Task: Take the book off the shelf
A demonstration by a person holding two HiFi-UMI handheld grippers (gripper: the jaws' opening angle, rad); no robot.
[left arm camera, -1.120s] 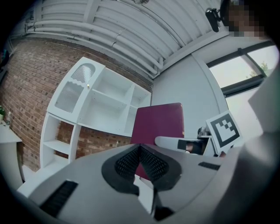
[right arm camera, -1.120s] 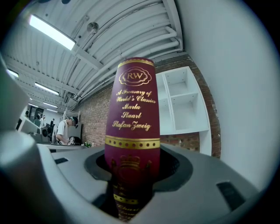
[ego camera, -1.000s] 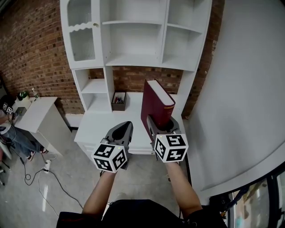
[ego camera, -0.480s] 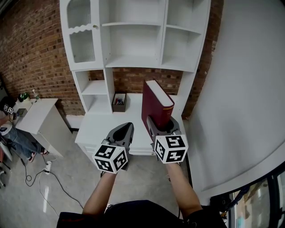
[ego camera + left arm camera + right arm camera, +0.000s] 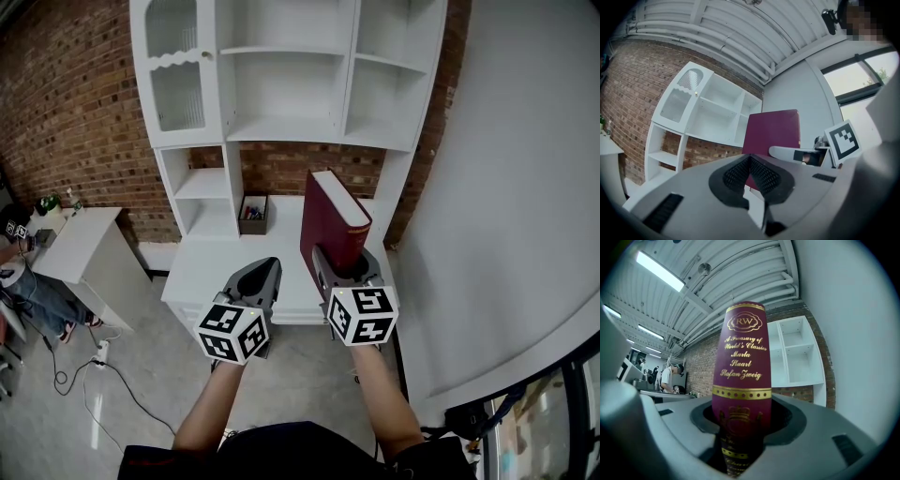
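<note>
Nearest to us, two marker cubes (image 5: 231, 330), black-and-white squares on every visible face, one capping each tool. Ahead of the left-hand cube sit the left tongs (image 5: 266, 266): smooth grey plastic tapering to a point, cross-hatched black pads pressed together, nothing between them. Alongside, the right tongs (image 5: 342, 255) are spread wide and clamped on the book (image 5: 330, 220), gripping the foot of its rounded spine.

One book only: a thick hardback with a wine-red cover, gold lettering and a gold dotted band on the spine, and a pale page block showing on top. It stands upright, clear of the shelves, over the right end of the worktop (image 5: 211, 267) near the front edge. Whether its foot touches the worktop, I cannot tell. The worktop itself is flat, white and matte.

Further back, towards the back edge and left of centre, there's one small dark open box (image 5: 251, 214) with coloured bits inside, too small to name. Behind it rises one white shelf unit (image 5: 286, 127) with square-cornered open compartments. It has one door (image 5: 174, 89) at top left, with ribbed glass and a scalloped trim. Right at the back is a rough red brick wall (image 5: 70, 112).
</note>
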